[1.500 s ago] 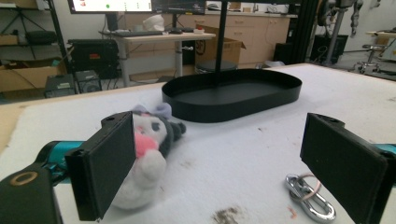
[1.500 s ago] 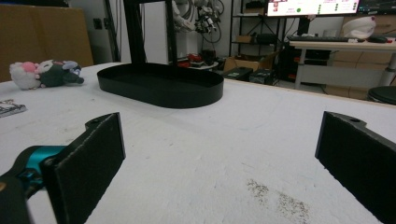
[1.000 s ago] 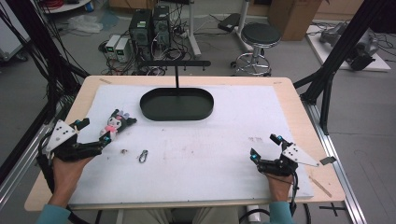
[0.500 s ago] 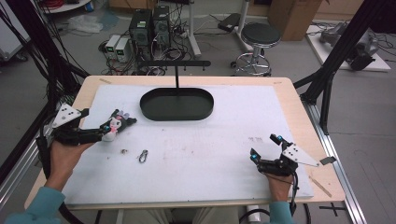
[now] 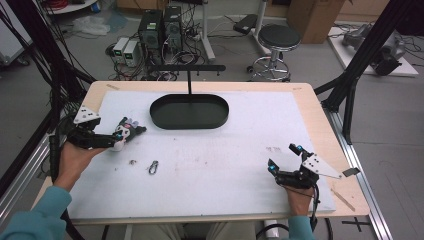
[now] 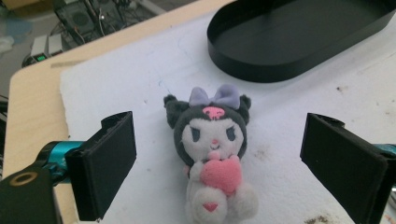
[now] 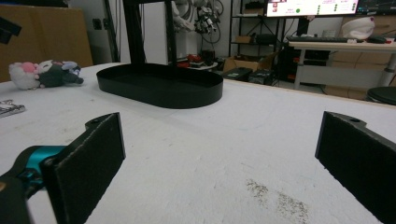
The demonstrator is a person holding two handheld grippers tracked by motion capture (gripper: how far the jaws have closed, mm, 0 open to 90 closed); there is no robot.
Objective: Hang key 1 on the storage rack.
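Observation:
A small plush toy, dark grey with a lilac bow and a pink heart, lies on the white mat at the left. My left gripper points right from the table's left edge. It is open, with its jaws standing wide on either side of the toy and clear of it. My right gripper rests near the front right of the mat. It is open with nothing between its jaws. From there the toy shows far off at the left.
A black oval tray with an upright T-shaped post stands at the back middle, close beyond the toy and ahead of the right gripper. A small metal clip lies on the mat in front of the toy.
My left hand has moved away from the person along the left side, and its open jaws now straddle the plush toy. The toy and the right gripper have stayed put.

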